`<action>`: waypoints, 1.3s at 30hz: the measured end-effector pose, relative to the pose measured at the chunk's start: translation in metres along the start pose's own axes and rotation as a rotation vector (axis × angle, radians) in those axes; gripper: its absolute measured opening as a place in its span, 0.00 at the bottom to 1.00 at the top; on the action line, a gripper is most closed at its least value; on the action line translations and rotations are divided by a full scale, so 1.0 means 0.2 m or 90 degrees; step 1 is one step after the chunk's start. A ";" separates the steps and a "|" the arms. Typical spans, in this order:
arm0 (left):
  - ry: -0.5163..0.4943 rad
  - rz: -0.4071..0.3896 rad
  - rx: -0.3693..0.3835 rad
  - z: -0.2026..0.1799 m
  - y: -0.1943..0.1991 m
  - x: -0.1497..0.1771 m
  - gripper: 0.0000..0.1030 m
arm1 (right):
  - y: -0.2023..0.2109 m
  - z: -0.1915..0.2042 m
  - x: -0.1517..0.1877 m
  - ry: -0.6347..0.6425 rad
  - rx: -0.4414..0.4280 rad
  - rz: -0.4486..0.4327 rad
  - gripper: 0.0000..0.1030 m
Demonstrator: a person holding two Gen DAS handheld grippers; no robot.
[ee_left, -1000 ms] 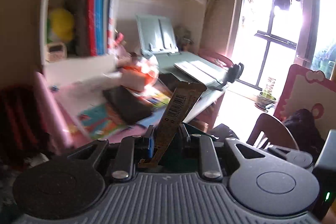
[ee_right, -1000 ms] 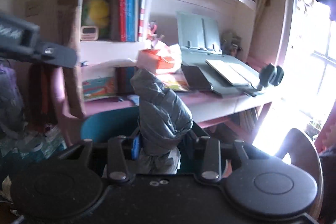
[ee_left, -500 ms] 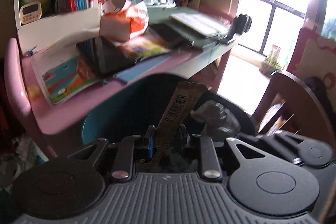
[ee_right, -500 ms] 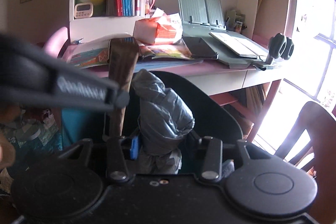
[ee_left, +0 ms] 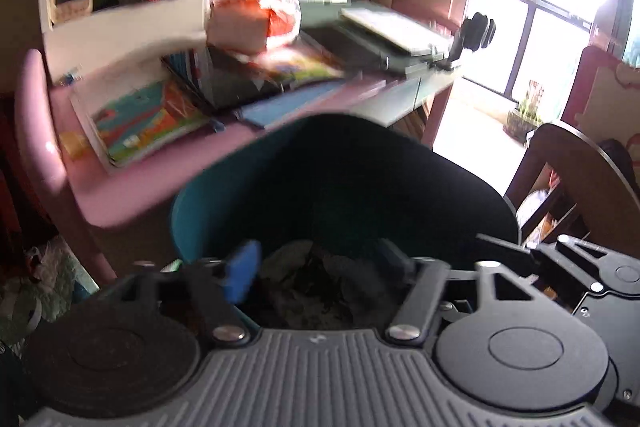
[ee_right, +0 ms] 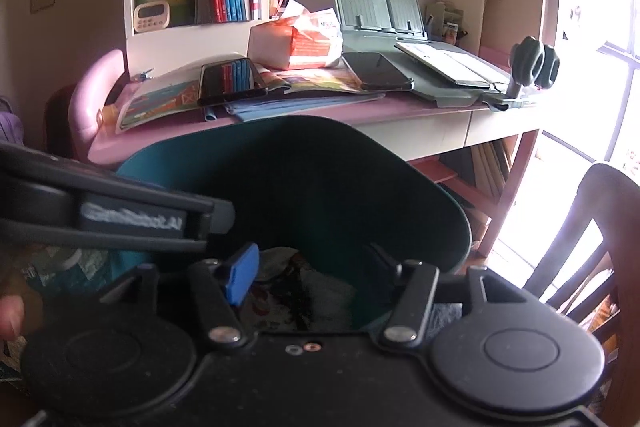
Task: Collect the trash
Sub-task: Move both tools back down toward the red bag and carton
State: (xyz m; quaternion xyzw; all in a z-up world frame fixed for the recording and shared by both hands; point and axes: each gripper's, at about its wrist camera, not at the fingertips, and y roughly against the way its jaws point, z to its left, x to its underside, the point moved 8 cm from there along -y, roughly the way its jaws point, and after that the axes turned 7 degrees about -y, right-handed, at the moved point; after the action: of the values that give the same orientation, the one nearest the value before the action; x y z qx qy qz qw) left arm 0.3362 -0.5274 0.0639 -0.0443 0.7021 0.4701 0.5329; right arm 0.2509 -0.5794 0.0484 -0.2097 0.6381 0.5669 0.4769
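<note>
A dark teal trash bin (ee_left: 208,211) stands under the pink desk; it also shows in the right wrist view (ee_right: 440,203). My left gripper (ee_left: 316,263) is open and empty over the bin's mouth. Crumpled grey and brown trash (ee_left: 320,287) lies inside below it. My right gripper (ee_right: 312,263) is open and empty over the same bin, with trash (ee_right: 292,291) at the bottom. The left gripper's body (ee_right: 120,219) crosses the right wrist view at the left.
The pink desk (ee_right: 392,111) behind the bin holds books, two dark phones (ee_right: 230,81), an orange-white bag (ee_right: 300,41) and a grey bookstand (ee_right: 376,3). A dark wooden chair (ee_right: 600,251) stands at the right, by a bright window.
Both grippers moved down over the bin and opened. The brown barcode strip left the left gripper and the grey crumpled wrapper left the right one; both are out of the fingers now.
</note>
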 end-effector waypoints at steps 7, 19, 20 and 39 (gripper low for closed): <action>0.006 -0.027 0.001 0.08 0.21 0.02 0.75 | 0.12 0.05 -0.02 -0.001 -0.013 -0.016 0.58; 0.014 -0.045 -0.045 0.33 0.67 0.24 0.79 | 0.44 0.32 0.02 0.037 -0.089 -0.022 0.60; 0.018 -0.046 -0.050 0.35 0.71 0.27 0.79 | 0.47 0.35 0.03 0.042 -0.097 -0.022 0.60; 0.177 -0.012 -0.143 1.26 1.26 1.31 1.00 | 0.47 1.42 0.74 0.181 -0.332 0.119 0.61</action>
State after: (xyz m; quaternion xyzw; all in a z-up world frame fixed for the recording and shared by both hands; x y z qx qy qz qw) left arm 0.2595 -0.0935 0.0139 -0.1746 0.7117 0.5296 0.4272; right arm 0.2127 -0.2512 -0.0001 -0.3427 0.5482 0.7176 0.2590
